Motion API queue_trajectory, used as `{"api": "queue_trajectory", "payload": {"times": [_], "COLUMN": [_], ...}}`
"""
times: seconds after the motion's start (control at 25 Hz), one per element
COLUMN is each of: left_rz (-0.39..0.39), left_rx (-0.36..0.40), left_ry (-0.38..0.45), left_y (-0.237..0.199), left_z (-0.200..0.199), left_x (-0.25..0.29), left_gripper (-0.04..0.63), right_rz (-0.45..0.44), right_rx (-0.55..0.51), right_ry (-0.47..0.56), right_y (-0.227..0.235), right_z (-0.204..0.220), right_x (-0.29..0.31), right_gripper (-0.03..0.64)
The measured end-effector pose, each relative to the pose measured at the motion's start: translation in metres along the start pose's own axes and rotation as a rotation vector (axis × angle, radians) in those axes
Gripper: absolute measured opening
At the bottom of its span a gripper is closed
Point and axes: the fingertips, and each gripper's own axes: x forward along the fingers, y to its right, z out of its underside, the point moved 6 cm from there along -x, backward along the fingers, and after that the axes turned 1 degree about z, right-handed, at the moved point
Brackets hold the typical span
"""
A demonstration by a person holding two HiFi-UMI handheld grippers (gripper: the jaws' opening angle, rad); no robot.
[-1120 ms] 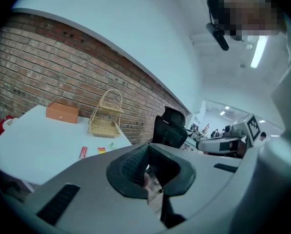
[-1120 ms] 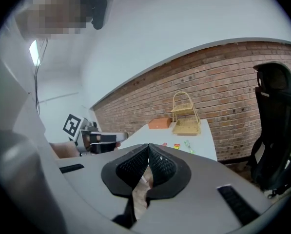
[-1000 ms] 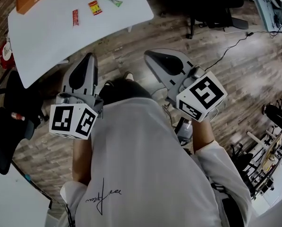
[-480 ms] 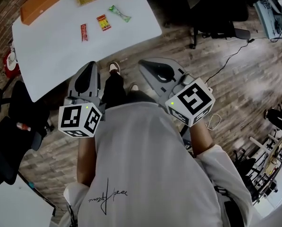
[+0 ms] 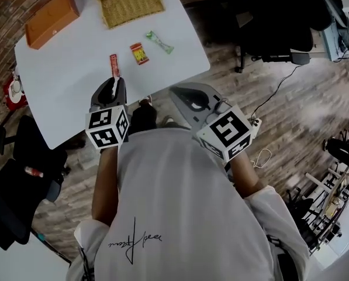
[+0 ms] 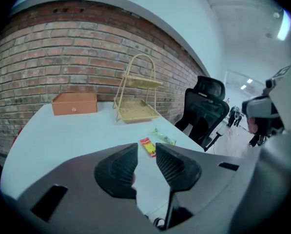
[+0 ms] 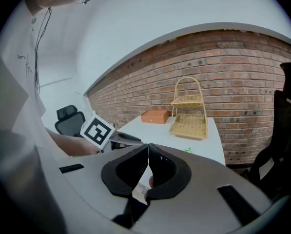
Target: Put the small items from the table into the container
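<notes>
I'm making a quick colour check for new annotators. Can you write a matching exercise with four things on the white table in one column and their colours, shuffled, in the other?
Things:
1. box
2. basket
3. thin strip packet
4. twist-end packet

Colours:
A. green
B. straw yellow
C. orange
D. red

Pairs: 1-C, 2-B, 3-D, 4-A
</notes>
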Motion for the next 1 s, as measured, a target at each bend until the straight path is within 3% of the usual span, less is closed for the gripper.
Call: {"api": "queue_trajectory", "payload": {"times": [0.04,0.12,0.44,0.8,1.0], "left_rz": [-0.009,-0.034,-0.024,-0.033,-0.062], "left_rx": [-0.003,-0.001,-0.008,0.083,0.141], "left_ry": [-0.028,-0.081,-0.228,-0.271,-0.243], "left_y": [-0.007,-0.022,-0.066,-0.073,-0.078], "left_z": [0.003,0.01,0.034,0.037,0.038], "left_x": [0.01,0.028,0.092,0.119,0.122], "left_gripper": [0.122,0.158,0.172,0.173,0.153], "right_rz": [0.003,0.01,0.055,0.107,0.132], "right_rx": [0.001,0.003,0.017,0.037,0.045], "right_ry": [-0.006,-0.016,-0.064,-0.06,-0.029], "right_y": [0.001,0.003,0.01,0.009,0.016], "right_z": [-0.002,-0.007,-0.017,-0.022,-0.026], "right_x": [0.005,0.013,0.038,0.045,0.044], "right_gripper": [0.021,0.021,0.021,0.021,0.021]}}
